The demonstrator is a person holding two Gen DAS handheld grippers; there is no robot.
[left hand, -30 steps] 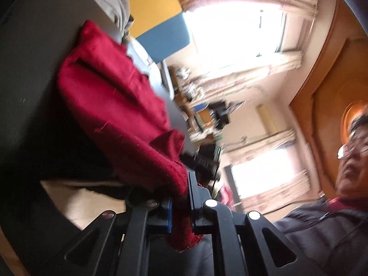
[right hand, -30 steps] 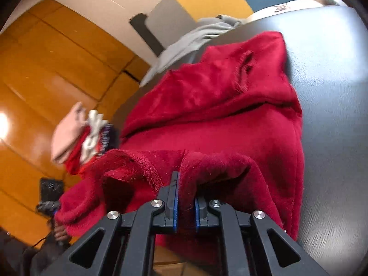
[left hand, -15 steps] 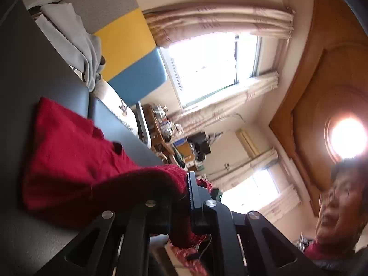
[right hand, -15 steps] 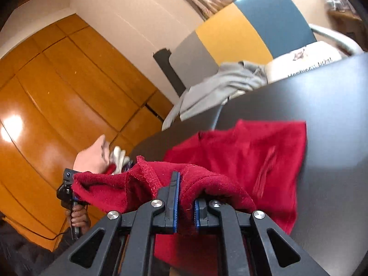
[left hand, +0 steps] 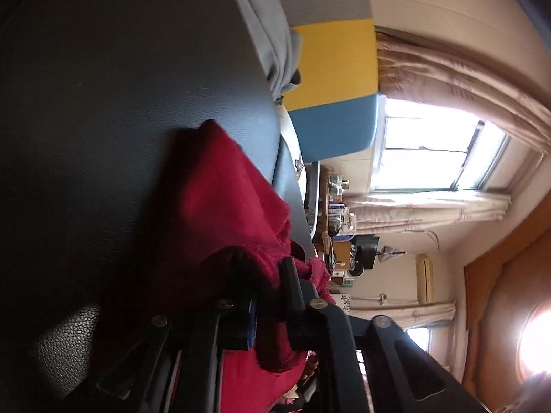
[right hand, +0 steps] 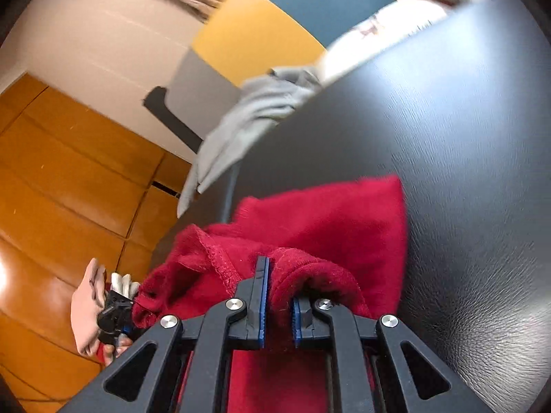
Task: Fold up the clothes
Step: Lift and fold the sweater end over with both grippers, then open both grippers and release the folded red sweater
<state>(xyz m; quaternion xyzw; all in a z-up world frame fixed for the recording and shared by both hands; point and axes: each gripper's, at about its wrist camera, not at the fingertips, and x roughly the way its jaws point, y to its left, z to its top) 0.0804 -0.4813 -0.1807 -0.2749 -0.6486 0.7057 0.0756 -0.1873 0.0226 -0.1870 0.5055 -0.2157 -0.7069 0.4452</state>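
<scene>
Red fleece garment (right hand: 323, 227) lies folded on the black desk (right hand: 465, 137) just ahead of both claws. The right claw (right hand: 277, 296) and the left claw (left hand: 267, 292) each have a bunched edge of it between their jaws, which are opening. Beyond them, grey clothing (right hand: 248, 120) drapes over the desk's far edge.

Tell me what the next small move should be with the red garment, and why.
Probably let both grippers finish releasing. The red garment already lies doubled over on the black table, and the jaws of the left gripper and right gripper are opening with its folded edge between them. Then draw them back.
</scene>
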